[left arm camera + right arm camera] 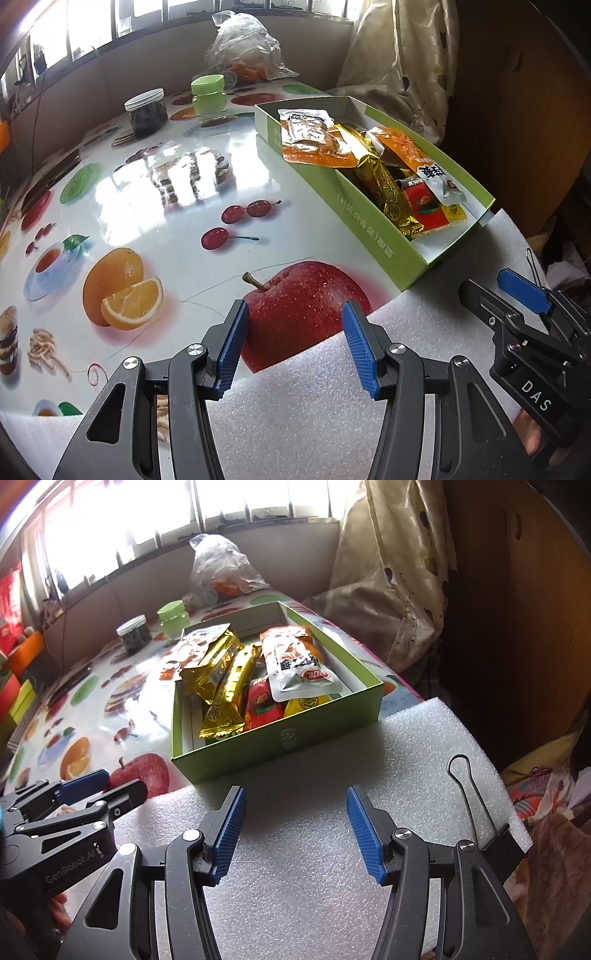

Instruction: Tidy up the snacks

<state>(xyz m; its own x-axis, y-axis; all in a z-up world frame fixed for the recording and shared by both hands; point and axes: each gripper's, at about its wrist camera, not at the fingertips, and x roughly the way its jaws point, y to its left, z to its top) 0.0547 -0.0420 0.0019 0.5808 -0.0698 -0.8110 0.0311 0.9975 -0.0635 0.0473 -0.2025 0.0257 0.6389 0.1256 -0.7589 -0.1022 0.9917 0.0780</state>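
Note:
A green cardboard box (373,236) (280,742) sits on the fruit-print table and holds several snack packets: gold bars (225,686), an orange-and-white pouch (295,664), a red packet (262,705) and a yellow packet (306,703). An orange pouch (310,136) leans over the box's far left wall. My left gripper (293,343) is open and empty, low over a printed apple and the foam sheet's edge. My right gripper (295,830) is open and empty over the white foam sheet (314,849), just in front of the box. Each gripper shows in the other's view.
A dark-filled jar (146,110), a green-lidded jar (208,98) and a clear plastic bag (240,48) stand at the table's far side. A binder clip (476,805) holds the foam's right edge. A curtain (391,572) hangs behind the box. Coloured boxes (18,698) are at far left.

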